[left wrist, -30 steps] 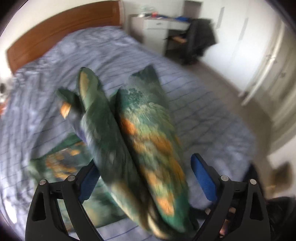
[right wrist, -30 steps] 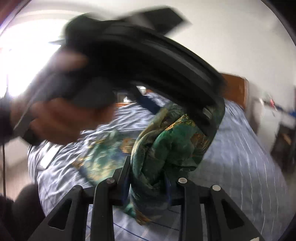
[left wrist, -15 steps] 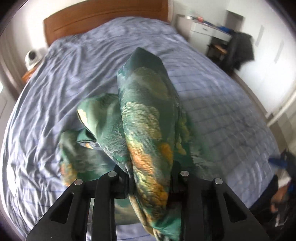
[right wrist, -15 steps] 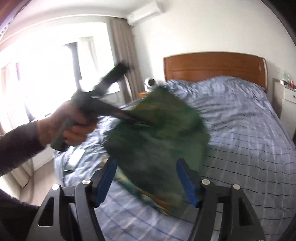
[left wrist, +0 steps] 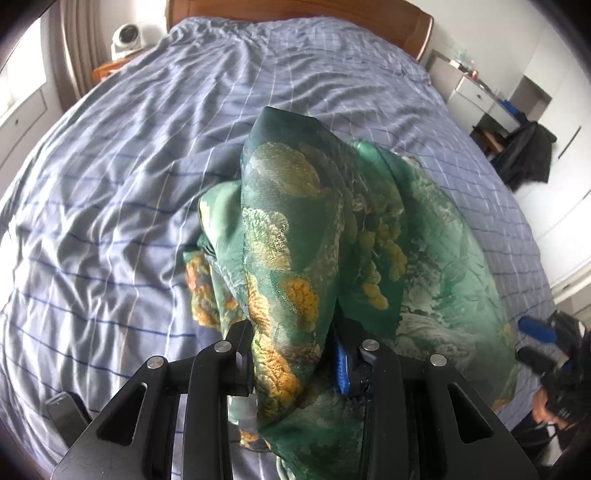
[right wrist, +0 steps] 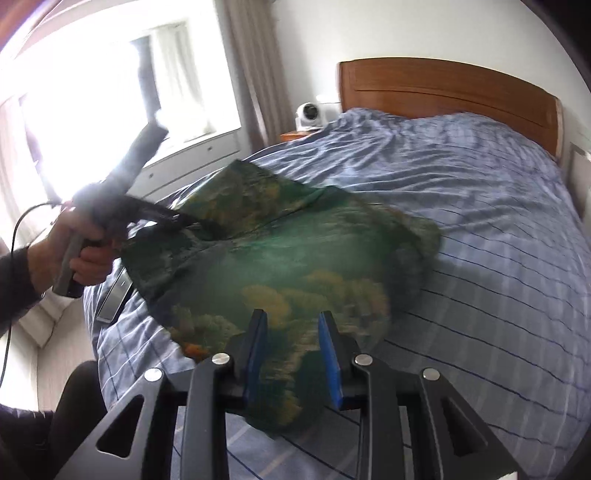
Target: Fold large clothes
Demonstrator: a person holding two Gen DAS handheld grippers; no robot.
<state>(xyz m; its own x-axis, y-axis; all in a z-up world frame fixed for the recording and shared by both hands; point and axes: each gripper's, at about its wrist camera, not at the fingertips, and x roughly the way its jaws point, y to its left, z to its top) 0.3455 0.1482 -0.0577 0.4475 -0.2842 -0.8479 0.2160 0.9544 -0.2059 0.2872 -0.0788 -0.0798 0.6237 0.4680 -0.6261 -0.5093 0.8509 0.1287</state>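
Note:
A green garment (left wrist: 314, 206) with orange and gold patterns hangs bunched over the blue checked bed (left wrist: 110, 184). My left gripper (left wrist: 291, 339) is shut on a thick fold of it, tilted steeply down. In the right wrist view the garment (right wrist: 295, 258) stretches as a sheet between both grippers above the bed (right wrist: 480, 221). My right gripper (right wrist: 291, 332) has its jaws closing, and its blue pads press a gathered edge of the cloth. A hand holds the left gripper (right wrist: 192, 223) at the cloth's far left corner. The right gripper's blue pad (left wrist: 539, 332) shows at the right edge.
A wooden headboard (right wrist: 443, 85) stands at the far end of the bed. A white device (left wrist: 127, 35) sits on a nightstand by the window. A flat phone-like thing (right wrist: 114, 299) lies near the bed's left edge. A desk and a chair with a black jacket (left wrist: 528, 155) stand at the right.
The left gripper shut on the cloth, then sank toward the bed while rolling. The right gripper opened and shut again on an edge. The garment went from a bunch to a spread sheet.

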